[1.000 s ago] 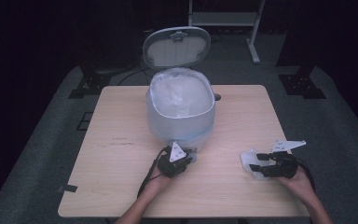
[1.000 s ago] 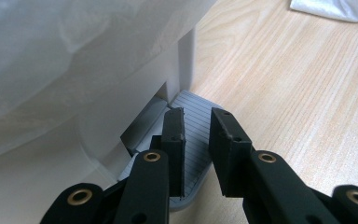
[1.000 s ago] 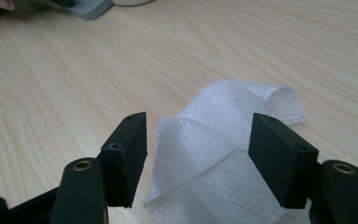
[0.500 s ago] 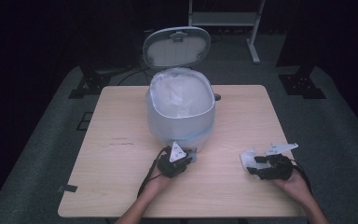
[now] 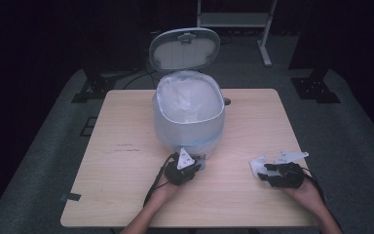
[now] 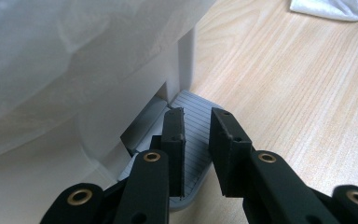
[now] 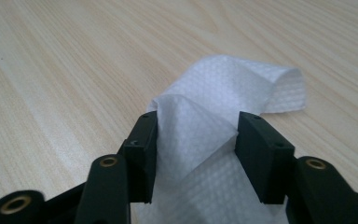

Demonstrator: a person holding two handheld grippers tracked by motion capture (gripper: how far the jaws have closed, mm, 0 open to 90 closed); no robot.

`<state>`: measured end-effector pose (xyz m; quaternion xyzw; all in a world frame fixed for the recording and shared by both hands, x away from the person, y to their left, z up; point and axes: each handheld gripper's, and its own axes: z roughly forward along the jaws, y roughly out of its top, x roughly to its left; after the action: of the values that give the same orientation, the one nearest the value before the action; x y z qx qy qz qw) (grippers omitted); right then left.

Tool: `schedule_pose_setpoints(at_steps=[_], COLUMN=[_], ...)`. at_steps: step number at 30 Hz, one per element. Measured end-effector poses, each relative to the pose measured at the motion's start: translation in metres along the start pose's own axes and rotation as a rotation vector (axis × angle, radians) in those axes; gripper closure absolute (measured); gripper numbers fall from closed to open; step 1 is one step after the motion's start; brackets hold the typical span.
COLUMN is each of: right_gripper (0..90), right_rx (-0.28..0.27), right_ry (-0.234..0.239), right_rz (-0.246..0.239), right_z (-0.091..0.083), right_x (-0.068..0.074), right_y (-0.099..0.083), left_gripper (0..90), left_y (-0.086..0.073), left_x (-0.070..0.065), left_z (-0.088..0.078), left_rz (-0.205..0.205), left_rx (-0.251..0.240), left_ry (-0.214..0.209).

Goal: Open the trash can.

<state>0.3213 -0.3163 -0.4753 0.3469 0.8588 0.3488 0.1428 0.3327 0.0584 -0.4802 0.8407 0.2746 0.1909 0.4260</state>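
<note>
Two black jaws of the right hand-held gripper [image 7: 193, 144] straddle the crumpled white paper tissue [image 7: 223, 121] on the pale wooden desk [image 5: 126, 195], its long axis running ahead. They have just been closing, pads at its folds, not yet pinching. The left hand-held gripper [image 6: 198, 140], jaws narrow, rests on the grey ribbed pedal [image 6: 193, 135] of the white lidded bin [image 5: 189, 114]. Compared with earlier, the tissue looks more gathered.

The high view looks forward and down on the whole table [image 5: 126, 161]; each gripper view sits close above it. The left gripper view shares the white tissue [image 6: 328, 9] with the right.
</note>
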Motion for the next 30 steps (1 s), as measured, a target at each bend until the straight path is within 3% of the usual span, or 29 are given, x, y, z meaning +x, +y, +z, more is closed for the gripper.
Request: schedule_pose_setpoints(at_steps=[8, 12, 20, 30], right_gripper=[71.1, 79.3, 82.6, 82.8], right_rx=[0.009, 0.018, 0.013, -0.051], right_ry=[-0.006, 0.024, 0.076, 0.140], right_rz=[0.008, 0.032, 0.068, 0.096], right_z=[0.000, 0.000, -0.002, -0.016], right_x=[0.001, -0.001, -0.004, -0.005], right_y=[0.003, 0.005, 0.005, 0.016], left_gripper=[75.8, 75.8, 75.8, 75.8], left_y=[0.000, 0.000, 0.000, 0.000], left_x=[0.000, 0.000, 0.000, 0.000], left_z=[0.000, 0.000, 0.000, 0.000], left_rz=[0.000, -0.001, -0.001, -0.001], left_rx=[0.000, 0.000, 0.000, 0.000], left_ry=[-0.001, -0.001, -0.001, -0.001])
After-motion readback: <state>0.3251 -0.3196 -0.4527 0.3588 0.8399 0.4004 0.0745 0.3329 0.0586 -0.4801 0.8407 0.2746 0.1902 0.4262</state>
